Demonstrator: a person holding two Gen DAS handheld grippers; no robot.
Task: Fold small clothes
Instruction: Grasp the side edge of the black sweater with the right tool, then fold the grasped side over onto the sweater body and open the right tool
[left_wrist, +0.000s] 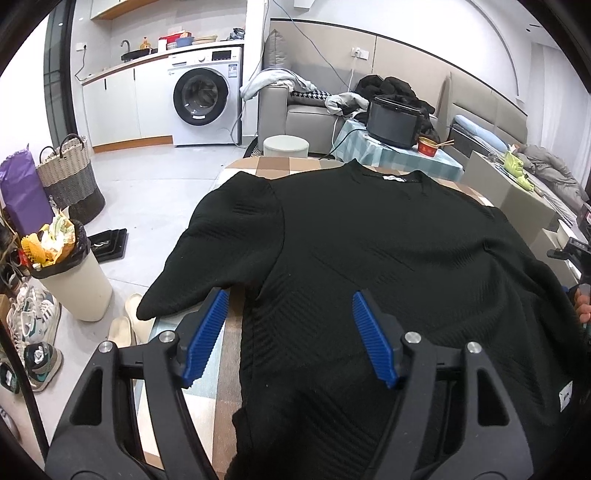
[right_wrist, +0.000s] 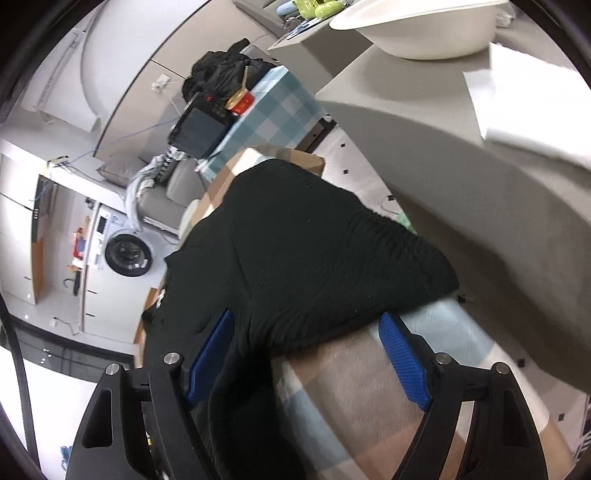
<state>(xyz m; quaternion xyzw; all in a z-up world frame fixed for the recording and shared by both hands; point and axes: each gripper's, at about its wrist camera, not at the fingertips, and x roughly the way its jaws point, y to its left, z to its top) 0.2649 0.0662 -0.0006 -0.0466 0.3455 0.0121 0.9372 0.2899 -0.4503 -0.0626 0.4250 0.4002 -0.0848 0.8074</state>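
One black sweater is lying spread flat on the checked counter. Two grippers, left gripper and right gripper, are hovering over its sleeves, jaws standing wide, gripping nothing.

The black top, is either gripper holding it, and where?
Neither holds the black top. The left gripper and right gripper are open around its edges.

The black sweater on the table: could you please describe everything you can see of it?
The black sweater is a ribbed, textured knit with a round neck showing a small white label. It lies spread flat on the checked tablecloth, collar away from the camera, short sleeves extended, one overhanging the table edge. No gripper pads press it.
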